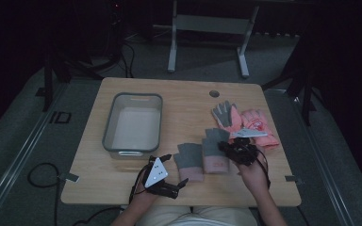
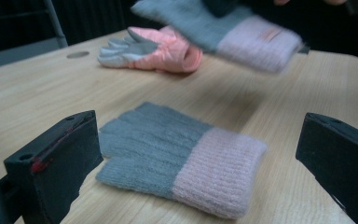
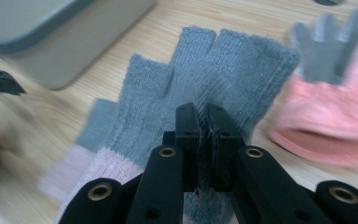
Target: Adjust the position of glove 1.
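Note:
Two grey knit fingerless gloves with pink cuffs are on the wooden table (image 1: pixel 122 186). One glove (image 2: pixel 182 163) lies flat, beyond the wide-apart jaws of my left gripper (image 2: pixel 200 140), which touch nothing. In the high view that gripper (image 1: pixel 175 170) sits near the front edge, just left of the lying glove (image 1: pixel 188 160). My right gripper (image 3: pixel 204 123) is shut on the knit of the second glove (image 3: pixel 223 65), which hangs lifted off the table. From above, the right gripper (image 1: pixel 226 148) holds this glove (image 1: pixel 215 153) right of the first. The left gripper view shows the lifted glove (image 2: pixel 228 28) blurred.
A grey tray (image 1: pixel 108 123) stands at the left of the table, seen close in the right gripper view (image 3: pixel 51 37). A pair of orange gloves with grey palms (image 1: pixel 245 122) lies behind the right gripper. A round hole (image 1: pixel 214 93) is near the far edge.

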`<state>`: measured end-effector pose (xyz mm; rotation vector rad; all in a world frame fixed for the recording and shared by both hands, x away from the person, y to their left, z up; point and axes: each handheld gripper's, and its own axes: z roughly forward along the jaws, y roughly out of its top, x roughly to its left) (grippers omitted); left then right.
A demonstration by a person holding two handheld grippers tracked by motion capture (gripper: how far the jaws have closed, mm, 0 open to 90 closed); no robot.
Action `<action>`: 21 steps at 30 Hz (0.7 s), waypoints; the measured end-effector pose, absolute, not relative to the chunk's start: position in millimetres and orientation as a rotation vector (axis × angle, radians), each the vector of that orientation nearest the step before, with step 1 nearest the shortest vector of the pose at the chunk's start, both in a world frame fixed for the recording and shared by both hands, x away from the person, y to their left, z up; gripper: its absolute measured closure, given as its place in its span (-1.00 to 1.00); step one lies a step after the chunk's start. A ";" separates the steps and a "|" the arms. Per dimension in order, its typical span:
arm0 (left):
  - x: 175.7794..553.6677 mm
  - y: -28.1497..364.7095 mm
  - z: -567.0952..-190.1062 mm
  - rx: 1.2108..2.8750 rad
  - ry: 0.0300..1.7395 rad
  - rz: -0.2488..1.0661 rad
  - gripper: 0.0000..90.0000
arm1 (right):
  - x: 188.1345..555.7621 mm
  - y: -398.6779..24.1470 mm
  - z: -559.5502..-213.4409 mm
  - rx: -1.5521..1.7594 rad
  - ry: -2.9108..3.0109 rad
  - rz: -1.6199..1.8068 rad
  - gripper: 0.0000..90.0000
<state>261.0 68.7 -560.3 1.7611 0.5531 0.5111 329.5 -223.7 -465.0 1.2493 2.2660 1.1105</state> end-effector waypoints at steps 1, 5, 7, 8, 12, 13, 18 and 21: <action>260.0 70.2 -559.5 1.749 0.551 0.506 -1.00 | 329.9 -217.0 -465.2 1.244 2.277 1.116 0.89; 259.3 74.8 -556.1 1.705 0.551 0.485 -1.00 | 329.8 -191.1 -471.5 1.202 2.335 1.115 0.89; 260.7 75.5 -556.3 1.706 0.565 0.476 -1.00 | 331.1 -180.9 -477.5 1.205 2.361 1.116 0.89; 260.9 76.0 -556.6 1.706 0.570 0.472 -1.00 | 331.7 -176.1 -480.6 1.207 2.371 1.107 0.89; 258.5 77.0 -554.7 1.690 0.560 0.473 -1.00 | 334.2 -163.0 -492.5 1.216 2.399 1.112 0.88; 257.8 76.7 -554.3 1.681 0.564 0.484 -1.00 | 334.5 -160.4 -495.6 1.214 2.409 1.117 0.88; 257.7 77.0 -556.1 1.671 0.577 0.456 -1.00 | 336.4 -150.4 -506.8 1.221 2.444 1.102 0.88; 256.5 75.1 -556.1 1.677 0.568 0.461 -1.00 | 338.2 -145.8 -510.5 1.232 2.454 1.106 0.88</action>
